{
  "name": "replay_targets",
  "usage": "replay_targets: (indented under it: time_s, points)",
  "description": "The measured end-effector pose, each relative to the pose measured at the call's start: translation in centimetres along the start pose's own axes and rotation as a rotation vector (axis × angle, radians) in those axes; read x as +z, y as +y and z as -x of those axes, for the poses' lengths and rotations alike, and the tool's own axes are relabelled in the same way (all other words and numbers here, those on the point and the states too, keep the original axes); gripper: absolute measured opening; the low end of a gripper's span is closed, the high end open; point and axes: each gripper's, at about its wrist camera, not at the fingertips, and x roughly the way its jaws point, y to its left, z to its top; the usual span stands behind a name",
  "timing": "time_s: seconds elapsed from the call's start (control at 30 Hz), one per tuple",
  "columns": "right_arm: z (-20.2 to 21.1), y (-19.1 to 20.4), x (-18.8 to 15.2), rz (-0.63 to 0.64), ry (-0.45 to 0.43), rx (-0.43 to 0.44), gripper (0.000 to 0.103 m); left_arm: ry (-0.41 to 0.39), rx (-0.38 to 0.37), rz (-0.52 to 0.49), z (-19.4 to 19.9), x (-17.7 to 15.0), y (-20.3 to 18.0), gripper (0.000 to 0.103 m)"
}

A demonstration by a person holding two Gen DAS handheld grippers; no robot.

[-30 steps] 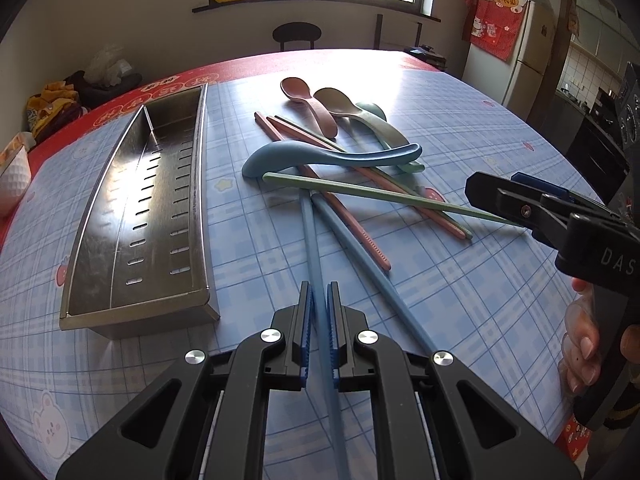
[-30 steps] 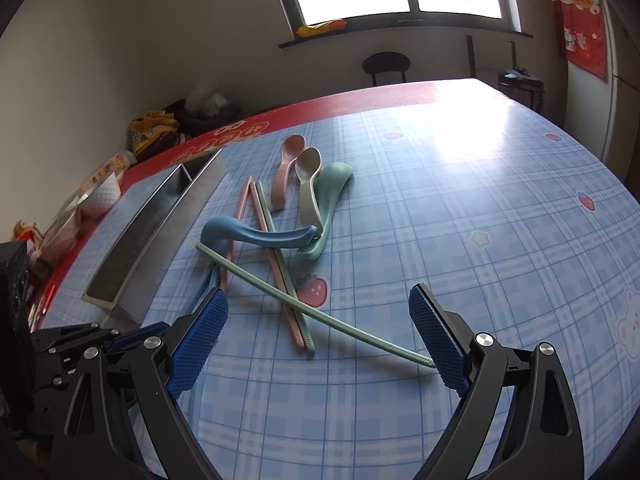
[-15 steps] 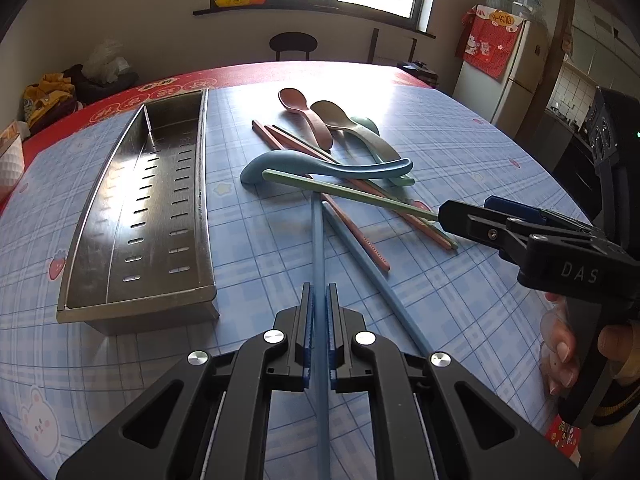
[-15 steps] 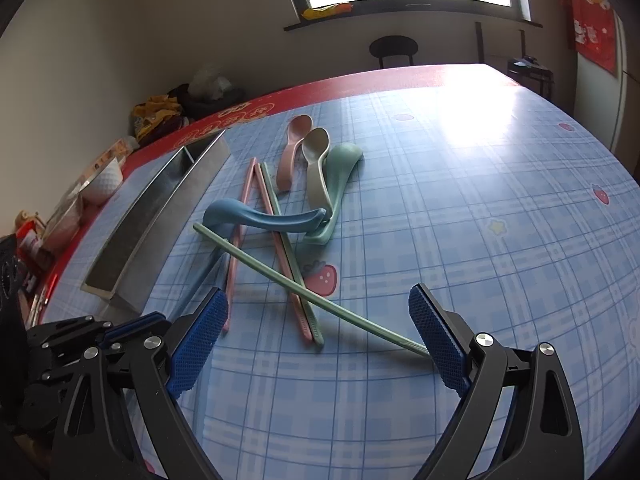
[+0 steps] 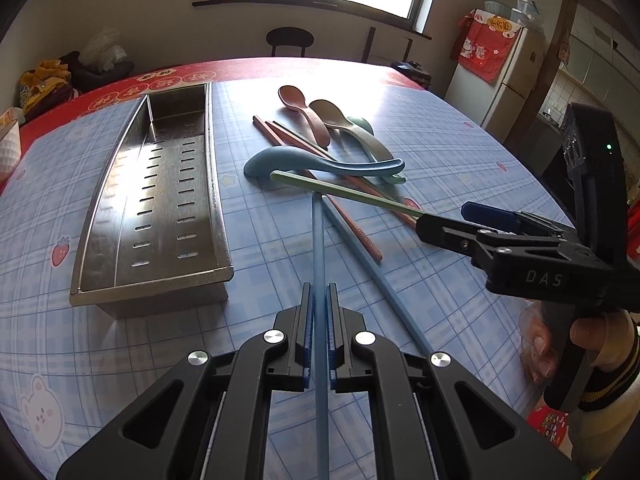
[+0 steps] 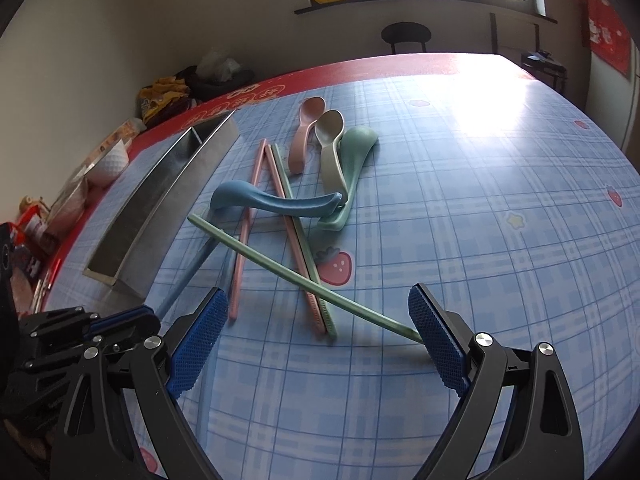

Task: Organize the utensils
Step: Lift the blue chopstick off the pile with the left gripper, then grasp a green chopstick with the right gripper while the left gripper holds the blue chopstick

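Observation:
My left gripper [image 5: 319,294] is shut on a blue chopstick [image 5: 317,240], whose far end points at the utensil pile. A second blue chopstick [image 5: 372,268] lies flat beside it. A green chopstick [image 5: 344,192] rests across the pile, below a blue spoon [image 5: 320,165]. Behind are pink [image 5: 298,104], beige [image 5: 340,118] and green [image 5: 362,125] spoons and pink chopsticks [image 5: 352,226]. My right gripper [image 6: 318,320] stands open, and the near end of the green chopstick [image 6: 280,268] reaches its right pad [image 6: 438,340]. The long steel tray [image 5: 100,208] is empty, left of the pile.
A white bowl [image 6: 112,160] and packets sit at the table's left edge. A hand [image 5: 592,332] holds the right gripper [image 5: 460,222] at the table's right side. A red packet [image 5: 548,424] lies near that edge. A fridge and a chair stand beyond the table.
My left gripper has risen slightly with the blue chopstick in it. In the left wrist view the right gripper has come leftward, up to the green chopstick's near end.

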Motion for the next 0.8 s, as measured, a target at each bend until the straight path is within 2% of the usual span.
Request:
replay_targets:
  time_s: [0.17, 0.23, 0.43, 0.47, 0.5, 0.57, 0.63, 0.8]
  points:
    - [0.1, 1.8, -0.3, 0.071, 0.029, -0.036, 0.088, -0.013, -0.023, 0.03, 1.6, -0.7, 1.0, 0.006]
    - [0.2, 2.3, -0.3, 0.061, 0.046, -0.01, 0.088, -0.015, -0.023, 0.036, 2.0, -1.0, 1.3, 0.006]
    - [0.4, 4.9, -1.5, 0.117, 0.089, -0.024, 0.087, -0.039, -0.039, 0.051, 3.2, -1.8, 2.0, 0.006]
    - [0.4, 5.3, -1.8, 0.122, 0.097, -0.023, 0.082, -0.039, -0.041, 0.053, 3.3, -1.9, 2.2, 0.006]
    - [0.2, 5.6, -2.2, 0.123, 0.109, -0.028, 0.071, -0.039, -0.041, 0.057, 3.4, -2.0, 2.4, 0.006]
    - [0.0, 5.9, -2.6, 0.118, 0.122, -0.03, 0.069, -0.041, -0.043, 0.061, 3.5, -2.0, 2.7, 0.006]
    - [0.0, 6.1, -3.0, 0.116, 0.126, -0.045, 0.058, -0.05, -0.048, 0.061, 3.8, -2.1, 2.8, 0.006]
    - [0.3, 6.8, -3.5, 0.125, 0.131, -0.031, 0.043, -0.079, -0.055, 0.074, 4.7, -1.9, 3.5, 0.006]
